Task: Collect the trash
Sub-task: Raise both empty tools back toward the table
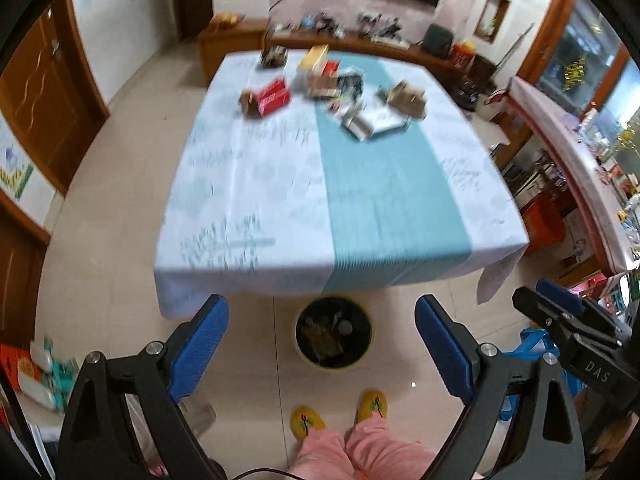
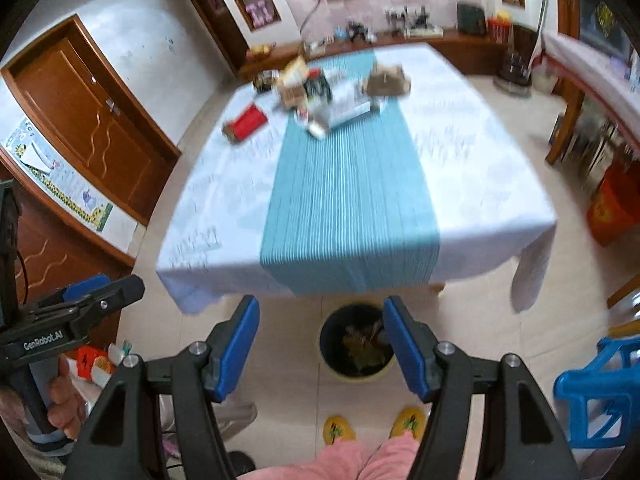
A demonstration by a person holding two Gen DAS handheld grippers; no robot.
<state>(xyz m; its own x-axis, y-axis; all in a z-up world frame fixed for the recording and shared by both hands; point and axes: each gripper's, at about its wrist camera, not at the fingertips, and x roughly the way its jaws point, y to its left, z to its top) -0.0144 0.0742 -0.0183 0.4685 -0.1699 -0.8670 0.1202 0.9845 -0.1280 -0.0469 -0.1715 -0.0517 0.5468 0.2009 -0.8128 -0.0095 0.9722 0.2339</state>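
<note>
A round bin [image 1: 334, 332] with a yellow rim stands on the floor by the table's near edge, with trash inside; it also shows in the right wrist view [image 2: 356, 346]. Trash lies at the table's far end: a red box [image 1: 273, 97], cardboard pieces [image 1: 404, 98], a silver wrapper [image 1: 358, 122]; the right view shows the red box [image 2: 249, 122] and cardboard [image 2: 386, 80]. My left gripper [image 1: 322, 344] is open and empty above the bin. My right gripper [image 2: 320, 344] is open and empty above the bin. Each gripper shows in the other's view, the right [image 1: 560, 300] and the left [image 2: 96, 288].
The table [image 1: 248, 184] has a white cloth with a teal runner [image 2: 352, 200]. The person's yellow slippers [image 1: 340, 414] stand near the bin. A blue plastic stool [image 2: 600, 388] is at the right. Packages [image 1: 40, 372] lie on the floor left. A sideboard [image 1: 360, 44] runs behind the table.
</note>
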